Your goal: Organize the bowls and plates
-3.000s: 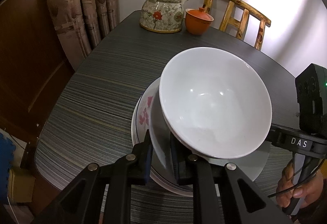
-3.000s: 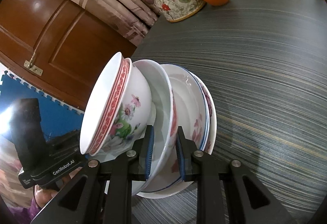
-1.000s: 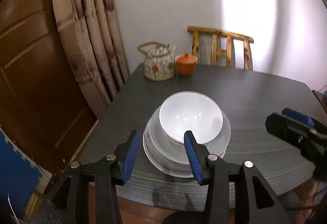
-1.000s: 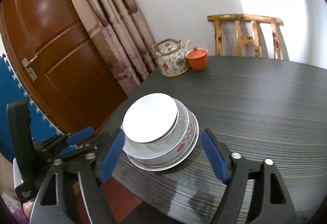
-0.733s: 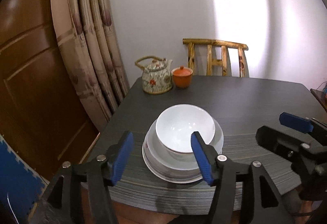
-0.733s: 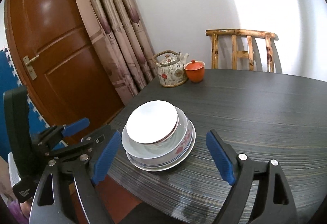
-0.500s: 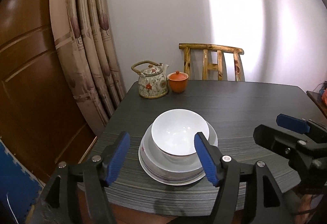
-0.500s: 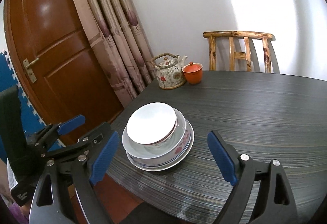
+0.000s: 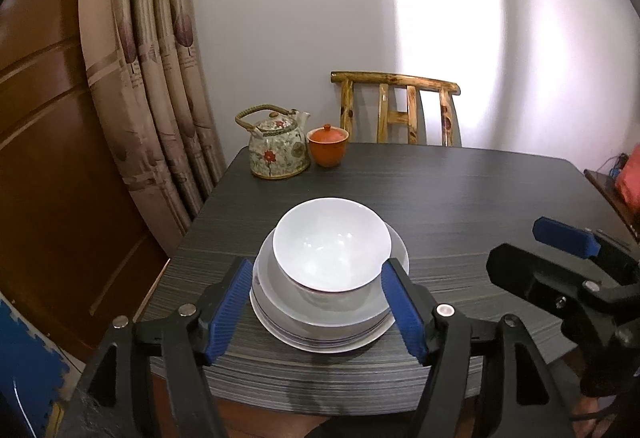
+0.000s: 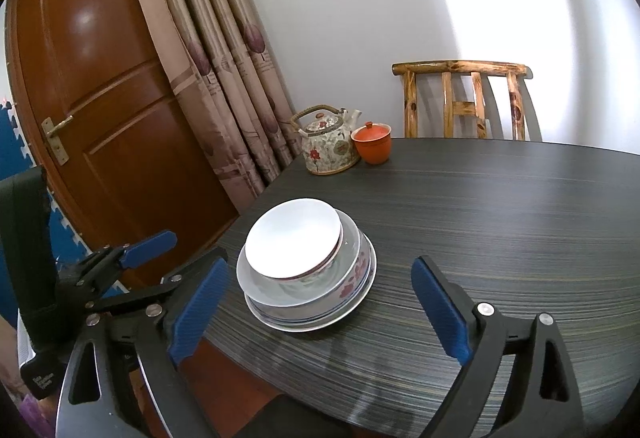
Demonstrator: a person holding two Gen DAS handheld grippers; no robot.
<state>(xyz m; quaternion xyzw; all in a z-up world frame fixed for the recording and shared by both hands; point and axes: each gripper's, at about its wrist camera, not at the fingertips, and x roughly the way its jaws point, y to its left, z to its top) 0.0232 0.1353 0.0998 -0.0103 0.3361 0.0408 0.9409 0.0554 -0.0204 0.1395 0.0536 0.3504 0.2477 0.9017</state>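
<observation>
— How does the stack look?
— A glossy white bowl [image 9: 332, 244] nests in a floral bowl [image 10: 352, 272] on blue-rimmed plates [image 10: 320, 320], near the streaked dark table's [image 9: 460, 206] front edge.
— And your claws?
— My left gripper [image 9: 316, 304] and right gripper [image 10: 320, 312] are both opening wide, holding nothing.

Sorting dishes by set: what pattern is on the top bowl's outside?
Red rim band with flowers on the top bowl; the right wrist view shows it best.
</observation>
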